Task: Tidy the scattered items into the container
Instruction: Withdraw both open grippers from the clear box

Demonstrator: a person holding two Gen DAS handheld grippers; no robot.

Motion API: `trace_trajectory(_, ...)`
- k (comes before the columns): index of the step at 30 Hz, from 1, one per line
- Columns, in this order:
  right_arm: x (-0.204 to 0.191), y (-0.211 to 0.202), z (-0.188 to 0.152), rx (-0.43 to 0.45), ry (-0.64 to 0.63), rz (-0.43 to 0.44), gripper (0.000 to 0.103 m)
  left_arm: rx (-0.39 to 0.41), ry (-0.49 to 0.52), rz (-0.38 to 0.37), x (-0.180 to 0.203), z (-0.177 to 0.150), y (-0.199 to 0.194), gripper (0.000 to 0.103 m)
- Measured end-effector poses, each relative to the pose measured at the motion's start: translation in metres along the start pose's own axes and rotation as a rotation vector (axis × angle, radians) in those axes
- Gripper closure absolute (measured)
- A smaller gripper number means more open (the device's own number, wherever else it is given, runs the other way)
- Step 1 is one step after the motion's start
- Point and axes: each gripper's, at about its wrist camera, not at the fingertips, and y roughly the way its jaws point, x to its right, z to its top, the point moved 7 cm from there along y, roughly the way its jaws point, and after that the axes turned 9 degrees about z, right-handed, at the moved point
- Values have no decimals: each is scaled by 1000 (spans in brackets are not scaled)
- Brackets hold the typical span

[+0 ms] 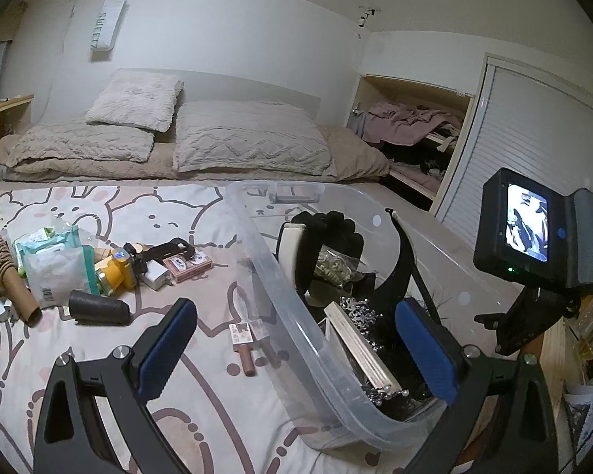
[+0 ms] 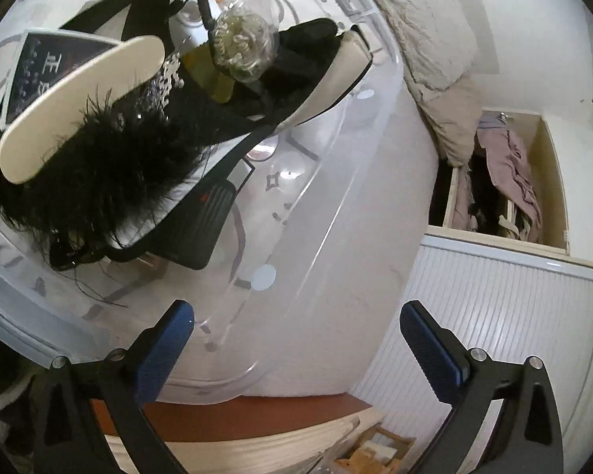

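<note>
**Both claws spread and empty at the bin**

The right claw (image 2: pixel 296 351), low in its frame, stands fully spread over the bin's (image 2: pixel 336 213) clear near rim, holding nothing. The left claw (image 1: pixel 296 351) is also spread, empty, straddling the bin's (image 1: pixel 265 260) left wall. Bare bed (image 1: pixel 201 375) lies lower left. Only the left view shows the loose clutter (image 1: pixel 99 268) at mid-left; only the right view shows the feathered piece (image 2: pixel 99 173) inside the bin, upper left.
</note>
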Motion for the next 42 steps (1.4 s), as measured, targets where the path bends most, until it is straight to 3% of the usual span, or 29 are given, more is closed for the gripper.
trace_trajectory(21,-26,-80,20,426,388,293,0,5,46,18,-15,-4,-29,2)
trace_trajectory(30,-37,-95,14,605,532,304,0,2,51,37,-28,-10,-36,2)
trace_trajectory(42,-51,-93,-3,755,700,354,0,-6,66,56,-41,-19,-42,2)
